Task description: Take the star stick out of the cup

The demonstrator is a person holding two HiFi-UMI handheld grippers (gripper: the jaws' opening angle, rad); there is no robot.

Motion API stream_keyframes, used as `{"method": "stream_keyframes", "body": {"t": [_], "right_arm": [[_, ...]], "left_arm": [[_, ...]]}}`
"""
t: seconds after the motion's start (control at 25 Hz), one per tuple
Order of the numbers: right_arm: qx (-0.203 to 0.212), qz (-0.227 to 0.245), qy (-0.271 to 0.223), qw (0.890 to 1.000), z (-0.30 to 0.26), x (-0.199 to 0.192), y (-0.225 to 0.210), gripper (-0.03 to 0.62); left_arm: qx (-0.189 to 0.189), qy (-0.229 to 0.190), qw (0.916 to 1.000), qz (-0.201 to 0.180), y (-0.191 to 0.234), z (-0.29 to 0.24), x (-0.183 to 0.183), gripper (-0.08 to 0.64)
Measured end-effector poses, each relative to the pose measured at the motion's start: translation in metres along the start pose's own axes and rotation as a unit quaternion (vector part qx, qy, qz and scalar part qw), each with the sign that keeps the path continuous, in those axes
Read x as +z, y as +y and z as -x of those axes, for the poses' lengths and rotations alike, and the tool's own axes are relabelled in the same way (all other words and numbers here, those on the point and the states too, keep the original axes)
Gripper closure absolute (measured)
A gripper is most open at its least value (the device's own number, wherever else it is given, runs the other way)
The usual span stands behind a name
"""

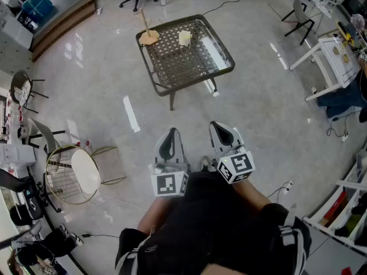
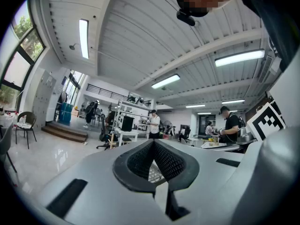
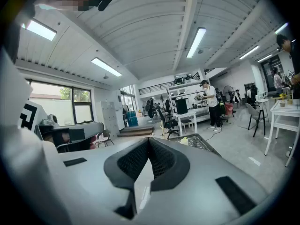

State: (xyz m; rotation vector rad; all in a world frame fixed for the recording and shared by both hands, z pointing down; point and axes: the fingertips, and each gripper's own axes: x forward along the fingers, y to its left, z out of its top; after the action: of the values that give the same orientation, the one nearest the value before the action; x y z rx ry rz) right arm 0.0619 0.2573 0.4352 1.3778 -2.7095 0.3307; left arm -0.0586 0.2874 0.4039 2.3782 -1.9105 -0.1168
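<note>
The thin, pale wooden star stick (image 1: 144, 20) stands upright out of a low tan-orange cup (image 1: 149, 38) at the far left corner of the counter (image 1: 180, 63), a square dark metal frame with a wire-mesh top. A small pale yellow object (image 1: 184, 37) sits apart from the cup, near the middle of the far edge. The stick's star end is too small to make out. Both grippers are close to the person's body, well apart from the counter across the glossy grey floor (image 1: 103, 90). The left gripper (image 1: 170, 133) has its fingers pressed together at the tips with nothing between them, and the right gripper (image 1: 217, 127) is likewise closed and empty. The stick looks light, stiff and slim, probably smooth enough to slip or swivel between the pads if pinched loosely. The cup also looks light, and standing on open mesh right at a corner it could tip or slide off if the stick were dragged sideways. The best hold is likely on the bare shaft a little above the rim, with the fingers square across it. A straight upward draw along the stick's own line should follow, perhaps with the other gripper steadying the cup's wall.
</note>
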Motion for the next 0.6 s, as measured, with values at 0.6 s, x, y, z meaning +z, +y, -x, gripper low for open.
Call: {"method": "stream_keyframes", "body": {"t": [0.6], "right_arm": [[-0.032,-0.024,-0.026,0.999,-0.046,0.008,0.029,0.583]], "left_arm": [[-0.030,0.006,0.9995,0.000,0.058,-0.010,0.003,0.545]]}}
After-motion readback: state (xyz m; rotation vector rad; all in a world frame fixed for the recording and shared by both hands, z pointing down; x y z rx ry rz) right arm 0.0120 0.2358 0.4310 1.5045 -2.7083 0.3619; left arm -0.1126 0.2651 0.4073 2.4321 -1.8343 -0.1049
